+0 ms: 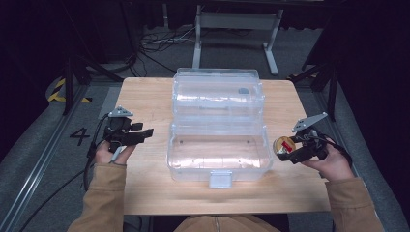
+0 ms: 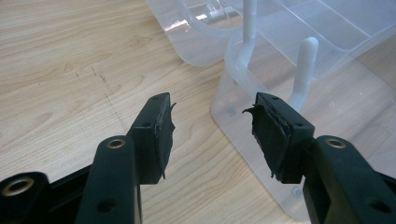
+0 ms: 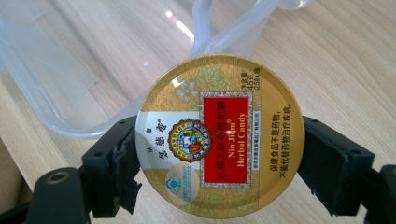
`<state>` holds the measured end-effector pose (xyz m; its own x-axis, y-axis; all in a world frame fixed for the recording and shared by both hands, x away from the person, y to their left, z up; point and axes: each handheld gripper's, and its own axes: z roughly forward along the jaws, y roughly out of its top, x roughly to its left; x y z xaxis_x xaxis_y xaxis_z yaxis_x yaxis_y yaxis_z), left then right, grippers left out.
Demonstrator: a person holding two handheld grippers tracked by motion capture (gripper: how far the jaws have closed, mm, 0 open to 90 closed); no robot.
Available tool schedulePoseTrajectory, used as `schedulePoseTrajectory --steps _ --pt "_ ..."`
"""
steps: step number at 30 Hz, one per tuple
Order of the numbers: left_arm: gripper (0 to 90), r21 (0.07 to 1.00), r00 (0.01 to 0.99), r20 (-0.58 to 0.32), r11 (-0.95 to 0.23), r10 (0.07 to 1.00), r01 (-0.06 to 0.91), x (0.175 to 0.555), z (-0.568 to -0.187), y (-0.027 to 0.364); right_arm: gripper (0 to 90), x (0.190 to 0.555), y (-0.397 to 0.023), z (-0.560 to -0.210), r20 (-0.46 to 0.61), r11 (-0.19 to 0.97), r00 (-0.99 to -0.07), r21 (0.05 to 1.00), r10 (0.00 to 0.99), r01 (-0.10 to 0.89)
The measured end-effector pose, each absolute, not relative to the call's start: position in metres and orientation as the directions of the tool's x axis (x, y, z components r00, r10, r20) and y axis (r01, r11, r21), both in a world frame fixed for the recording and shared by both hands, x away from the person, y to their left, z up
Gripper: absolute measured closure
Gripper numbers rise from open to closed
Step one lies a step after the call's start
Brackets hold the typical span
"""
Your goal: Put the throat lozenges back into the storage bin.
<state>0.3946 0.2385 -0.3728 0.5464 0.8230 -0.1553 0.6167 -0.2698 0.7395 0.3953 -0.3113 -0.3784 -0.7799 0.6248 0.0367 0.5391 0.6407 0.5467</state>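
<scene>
A clear plastic box (image 1: 218, 159) stands open mid-table, its lid (image 1: 218, 94) laid back behind it. My right gripper (image 1: 286, 147) is shut on a round gold candy tin (image 1: 284, 145) with a red label, held just right of the box. In the right gripper view the tin (image 3: 219, 140) sits clamped by its rim between both pads, above the wood, with the box's edge (image 3: 56, 116) behind it. My left gripper (image 1: 145, 131) rests left of the box with its jaws open. The left gripper view shows nothing between the pads (image 2: 163, 135), which point at the box's corner (image 2: 233, 93).
The wooden table (image 1: 145, 193) has bare room at front left and front right. A white latch (image 1: 221, 180) hangs at the box's front edge. A small grey spot (image 1: 243, 90) shows in the lid. Beyond the table are a metal stand (image 1: 237, 29) and floor cables.
</scene>
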Motion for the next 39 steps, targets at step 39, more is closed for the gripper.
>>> schedulePoseTrajectory --steps 39 --pt "47.0 0.747 0.536 -0.142 -0.265 0.832 0.61 0.373 -0.376 0.252 20.1 0.392 -0.273 -0.343 0.045 0.638 -0.845 0.634 0.534 0.437"
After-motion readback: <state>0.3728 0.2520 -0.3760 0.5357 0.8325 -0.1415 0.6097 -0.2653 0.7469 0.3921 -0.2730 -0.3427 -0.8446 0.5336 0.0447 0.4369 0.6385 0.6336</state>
